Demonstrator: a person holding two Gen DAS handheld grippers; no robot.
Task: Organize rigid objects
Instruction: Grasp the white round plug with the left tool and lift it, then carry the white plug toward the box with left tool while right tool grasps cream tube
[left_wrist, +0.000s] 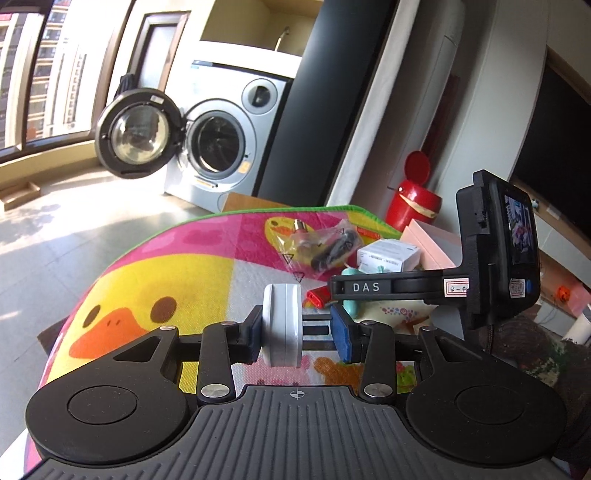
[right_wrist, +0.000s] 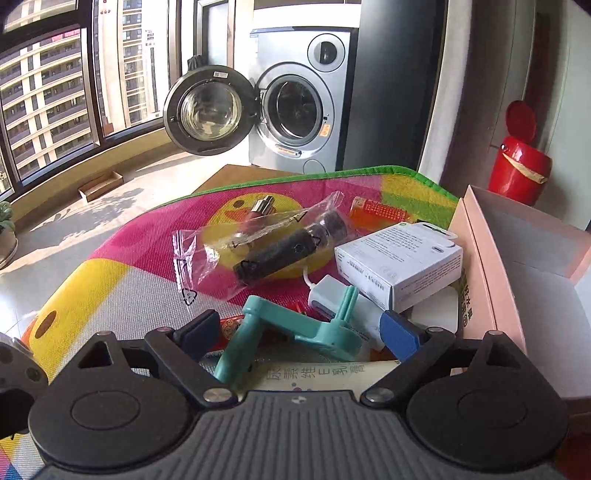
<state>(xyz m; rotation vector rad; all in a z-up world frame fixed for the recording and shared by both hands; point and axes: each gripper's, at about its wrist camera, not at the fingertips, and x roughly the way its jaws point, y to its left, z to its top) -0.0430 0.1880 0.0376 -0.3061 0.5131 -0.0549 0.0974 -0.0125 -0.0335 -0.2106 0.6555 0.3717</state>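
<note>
Sunlit room, tall windows on the left, tiled floor. Silver washing machine (right_wrist: 299, 107) stands at the far wall with its round door (right_wrist: 208, 112) swung open. Red bin (right_wrist: 519, 168) with lid up sits by the wall on the right.

Desk covered by a bright duck-print mat (right_wrist: 122, 254), green-edged. Open pink box (right_wrist: 517, 266) at the mat's right side. White carton (right_wrist: 400, 264) lies just left of the pink box, touching it as far as can be told. Clear plastic bag (right_wrist: 258, 243) holding a black cylinder lies mid-mat, left of the carton. Teal plastic holder (right_wrist: 295, 326) lies nearest the right wrist camera, resting over a printed tube and beside a white adapter (right_wrist: 327, 293).

Right gripper (right_wrist: 301, 328): jaws spread wide, holder between them, neither pad touching it.

Left gripper (left_wrist: 299, 332): jaws only part closed; a white round case (left_wrist: 282, 325) stands on edge against the left pad, right pad apart from it. Case is above the mat, left of the clutter.
</note>
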